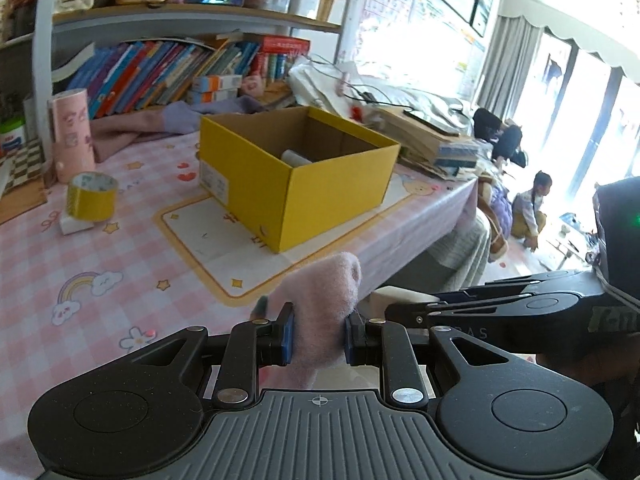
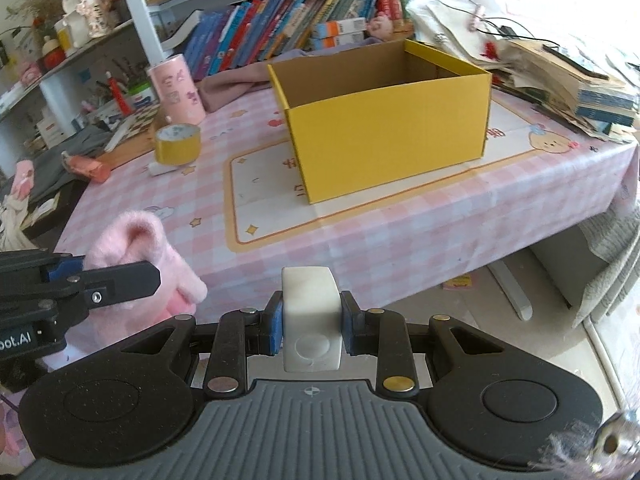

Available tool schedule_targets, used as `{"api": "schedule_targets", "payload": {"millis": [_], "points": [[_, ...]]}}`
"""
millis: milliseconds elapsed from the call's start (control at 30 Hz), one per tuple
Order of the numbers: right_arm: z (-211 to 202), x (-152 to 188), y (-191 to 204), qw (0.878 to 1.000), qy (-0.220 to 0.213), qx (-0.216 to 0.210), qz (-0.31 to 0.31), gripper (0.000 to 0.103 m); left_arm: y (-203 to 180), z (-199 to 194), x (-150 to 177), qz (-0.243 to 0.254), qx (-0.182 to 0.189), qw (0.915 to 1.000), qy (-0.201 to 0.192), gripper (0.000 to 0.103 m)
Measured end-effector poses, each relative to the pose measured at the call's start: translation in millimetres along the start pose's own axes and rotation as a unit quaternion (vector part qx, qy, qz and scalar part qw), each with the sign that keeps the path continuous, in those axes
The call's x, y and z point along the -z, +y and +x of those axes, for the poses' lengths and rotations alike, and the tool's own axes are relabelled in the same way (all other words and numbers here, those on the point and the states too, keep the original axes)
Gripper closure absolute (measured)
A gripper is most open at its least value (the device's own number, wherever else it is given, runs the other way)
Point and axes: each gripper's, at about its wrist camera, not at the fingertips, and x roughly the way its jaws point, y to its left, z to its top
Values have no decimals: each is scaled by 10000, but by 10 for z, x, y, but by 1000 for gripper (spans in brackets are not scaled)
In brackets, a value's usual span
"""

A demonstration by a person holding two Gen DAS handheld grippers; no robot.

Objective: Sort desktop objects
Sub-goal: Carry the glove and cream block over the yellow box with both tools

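Note:
My left gripper (image 1: 319,334) is shut on a fluffy pink plush piece (image 1: 326,300), held over the near edge of the pink checked table (image 1: 120,248). In the right wrist view that pink plush piece (image 2: 132,252) shows at the left beside the left gripper's fingers (image 2: 120,276). My right gripper (image 2: 311,326) is shut on a white block (image 2: 311,316); its corner (image 1: 400,298) peeks in at the right of the left wrist view. An open yellow cardboard box (image 1: 296,172) (image 2: 384,120) stands ahead on the table with a pale roll (image 1: 294,157) inside.
A roll of yellow tape (image 1: 93,194) (image 2: 178,142) sits on a white item, next to a pink cylinder (image 1: 72,134) (image 2: 176,90). Books line the back shelf (image 1: 160,68). A pile of papers and books (image 2: 568,80) crowds the right of the box. A person (image 1: 530,208) crouches on the floor beyond.

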Motion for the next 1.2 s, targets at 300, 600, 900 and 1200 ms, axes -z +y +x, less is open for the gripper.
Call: {"api": "schedule_targets", "payload": {"millis": [300,600,900,1200], "points": [[27,-28,-3,10000,26,-3,30,78,-20,-17,-3,144,-3,9999,-31,81],[125,-110,140,9994,126,-123,-282,78,52,2,-30,18,-77,10000,-46,81],[153,-153,8,9998,143,24,-118,78,-56,179,-98,310,151,9994,73,81],[110,-166,-149,9998,82,188,-47,78,-186,323,-175,449,376,9982,95,81]]}}
